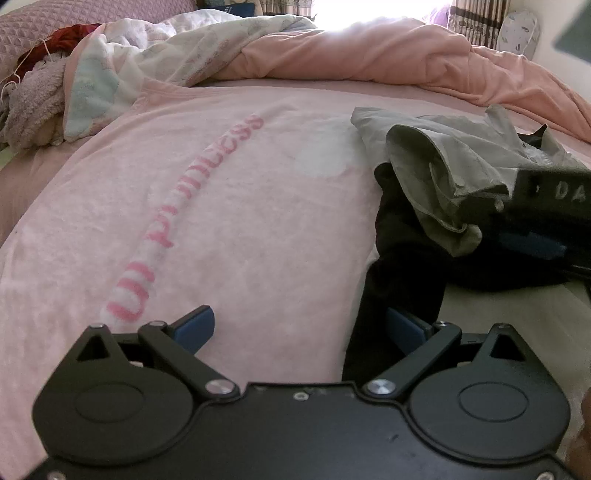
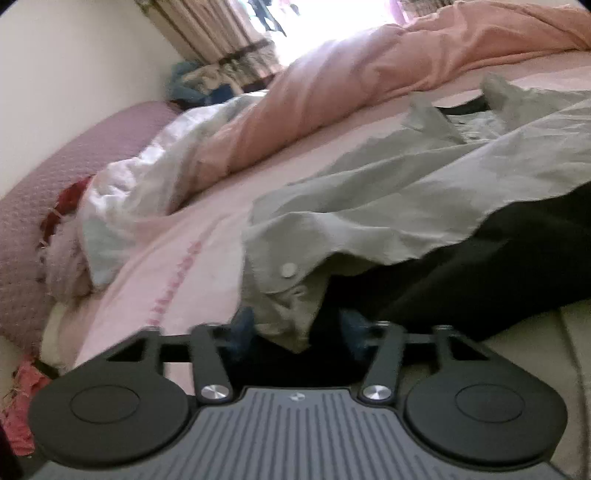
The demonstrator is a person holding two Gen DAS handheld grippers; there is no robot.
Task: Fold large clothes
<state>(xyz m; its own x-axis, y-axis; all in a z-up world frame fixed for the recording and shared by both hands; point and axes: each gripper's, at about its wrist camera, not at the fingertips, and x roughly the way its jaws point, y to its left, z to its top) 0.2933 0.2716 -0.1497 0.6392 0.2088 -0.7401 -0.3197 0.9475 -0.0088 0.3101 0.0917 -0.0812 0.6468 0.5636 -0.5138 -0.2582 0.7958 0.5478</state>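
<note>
My right tongs (image 2: 299,332) sit spread right at the grey shirt (image 2: 388,206) cuff, fabric between them unpinched; shirt stretches up-right. Left tongs (image 1: 301,328) spread, empty over pink towel (image 1: 221,206).

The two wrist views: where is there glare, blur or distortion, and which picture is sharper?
Left wrist view: sharper; the window is blown out white, the fisheye bows the pink towel, and the right gripper's body at the right edge is smeared. Right wrist view: soft with motion blur, worst on the blue fingertips and the grey shirt cuff; the window glares too.
</note>
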